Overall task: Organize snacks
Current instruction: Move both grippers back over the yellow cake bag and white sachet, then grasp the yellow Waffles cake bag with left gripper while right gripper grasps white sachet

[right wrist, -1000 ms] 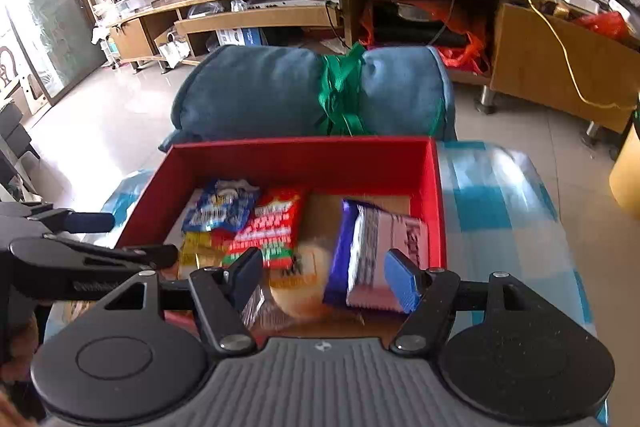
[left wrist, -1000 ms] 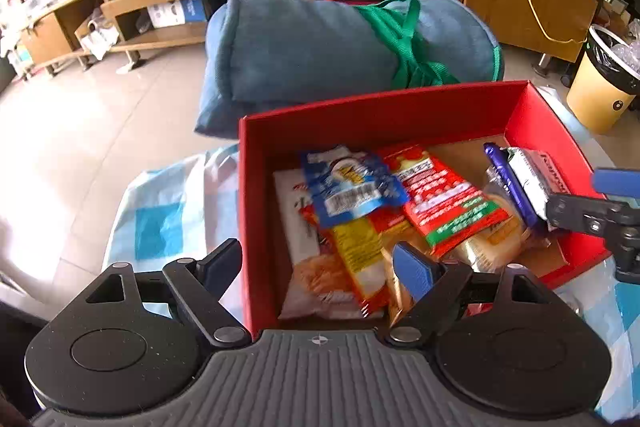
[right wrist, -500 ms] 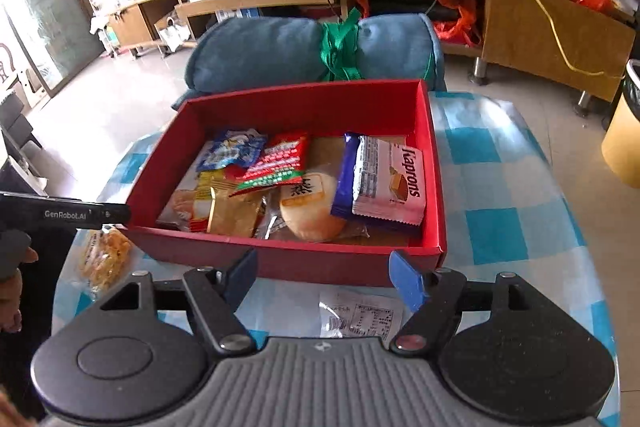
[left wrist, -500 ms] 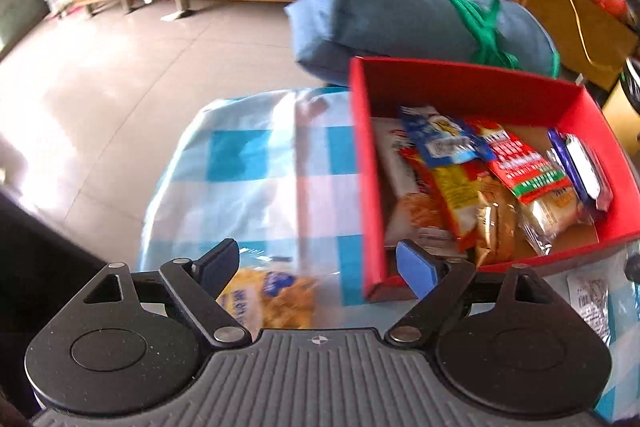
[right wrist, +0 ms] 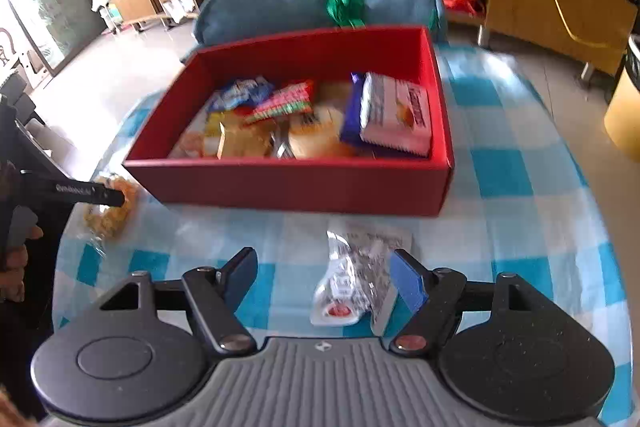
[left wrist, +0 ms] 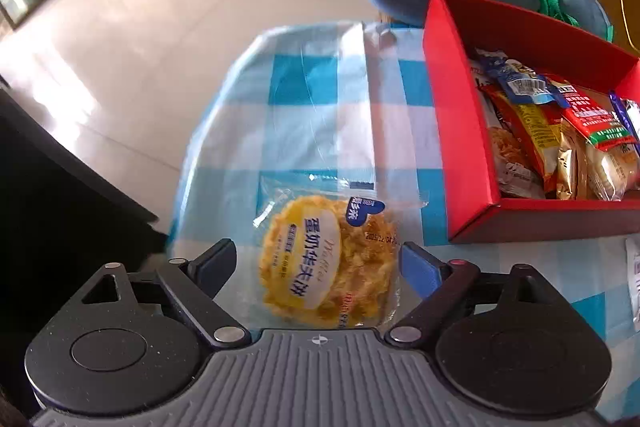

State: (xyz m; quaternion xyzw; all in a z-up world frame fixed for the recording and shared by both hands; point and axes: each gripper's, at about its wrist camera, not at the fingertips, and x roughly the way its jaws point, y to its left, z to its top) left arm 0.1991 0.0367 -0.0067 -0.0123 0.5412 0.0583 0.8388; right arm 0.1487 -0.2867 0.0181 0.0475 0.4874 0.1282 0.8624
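A red box on the blue-checked cloth holds several snack packets. A yellow waffle cake in a clear wrapper lies on the cloth left of the box. My left gripper straddles it, jaws opening, pads clear of the wrapper. In the right wrist view the same cake sits under the left gripper's finger. A white and silver packet lies in front of the box. My right gripper hovers over it, open, its right pad beside the packet's edge.
A rolled blue cushion tied with green strap lies behind the box. The table's left edge drops to the tiled floor. A yellow bin stands at the right. A hand grips the left tool's handle.
Both grippers have pulled back out of the box toward the near side. The left swung left and down over the waffle cake; the right sank over the white packet.
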